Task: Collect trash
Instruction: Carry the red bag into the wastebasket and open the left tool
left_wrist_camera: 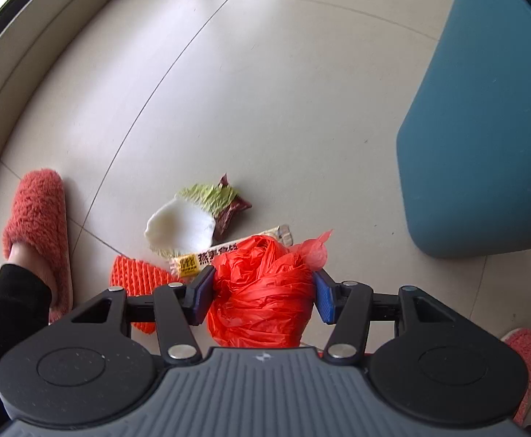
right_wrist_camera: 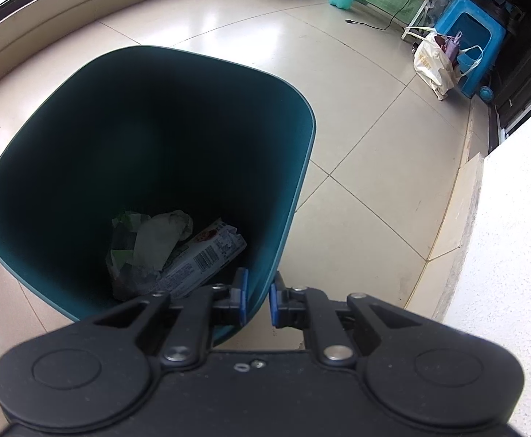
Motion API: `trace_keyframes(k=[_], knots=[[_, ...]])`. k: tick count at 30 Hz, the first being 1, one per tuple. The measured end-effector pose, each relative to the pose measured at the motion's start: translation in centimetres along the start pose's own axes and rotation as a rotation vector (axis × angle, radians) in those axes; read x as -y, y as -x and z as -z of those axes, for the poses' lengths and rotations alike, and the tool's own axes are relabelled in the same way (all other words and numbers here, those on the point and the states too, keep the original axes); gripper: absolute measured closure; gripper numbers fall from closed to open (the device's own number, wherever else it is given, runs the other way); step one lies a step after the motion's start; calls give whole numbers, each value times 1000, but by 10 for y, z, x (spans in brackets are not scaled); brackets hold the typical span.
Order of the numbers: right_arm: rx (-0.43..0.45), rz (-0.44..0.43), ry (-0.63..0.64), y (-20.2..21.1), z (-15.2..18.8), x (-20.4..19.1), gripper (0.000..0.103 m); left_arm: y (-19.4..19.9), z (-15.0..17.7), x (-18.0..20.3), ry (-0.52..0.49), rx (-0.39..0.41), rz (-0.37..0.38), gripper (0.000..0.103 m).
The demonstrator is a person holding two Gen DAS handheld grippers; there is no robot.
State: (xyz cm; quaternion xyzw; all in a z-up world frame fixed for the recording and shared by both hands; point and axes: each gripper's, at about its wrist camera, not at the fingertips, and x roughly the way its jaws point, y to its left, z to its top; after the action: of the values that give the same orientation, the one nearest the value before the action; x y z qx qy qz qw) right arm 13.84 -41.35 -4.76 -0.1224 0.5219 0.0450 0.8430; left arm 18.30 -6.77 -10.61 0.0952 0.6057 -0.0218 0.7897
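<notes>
The left tongs [left_wrist_camera: 263,293] are clamped on a crumpled red plastic bag [left_wrist_camera: 265,291], held above the floor [left_wrist_camera: 265,91]. The right tongs [right_wrist_camera: 257,300] are pinched on the teal bin [right_wrist_camera: 294,182] wall.

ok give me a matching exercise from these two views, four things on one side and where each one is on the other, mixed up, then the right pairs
Things:
1. red plastic bag
2. cabbage leaf
3. barcoded wrapper
4. bin wall

Places:
A. lying at the bottom of the bin
B. pinched by the right gripper
C. on the floor tiles, beside the snack bar wrapper
D. held between the pads of the left gripper

Pairs: 1-D, 2-C, 3-A, 4-B
</notes>
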Motion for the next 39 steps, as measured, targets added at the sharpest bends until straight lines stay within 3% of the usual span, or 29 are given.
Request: trace_keyframes(k=[12, 18, 25, 31, 39], knots=[[-20, -65, 28, -3, -5, 10, 92, 154, -41, 29, -227, 278, 124, 49], [-46, -128, 44, -6, -12, 21, 90, 198, -62, 61, -341, 358, 218, 49], [-67, -186, 47, -10, -19, 34, 90, 188, -74, 119, -448, 372, 296, 49], [-60, -174, 59, -8, -19, 31, 90, 154, -89, 161, -512, 320, 275, 49], [-21, -153, 56, -4, -11, 23, 90, 109, -124, 196, -499, 258, 226, 49]])
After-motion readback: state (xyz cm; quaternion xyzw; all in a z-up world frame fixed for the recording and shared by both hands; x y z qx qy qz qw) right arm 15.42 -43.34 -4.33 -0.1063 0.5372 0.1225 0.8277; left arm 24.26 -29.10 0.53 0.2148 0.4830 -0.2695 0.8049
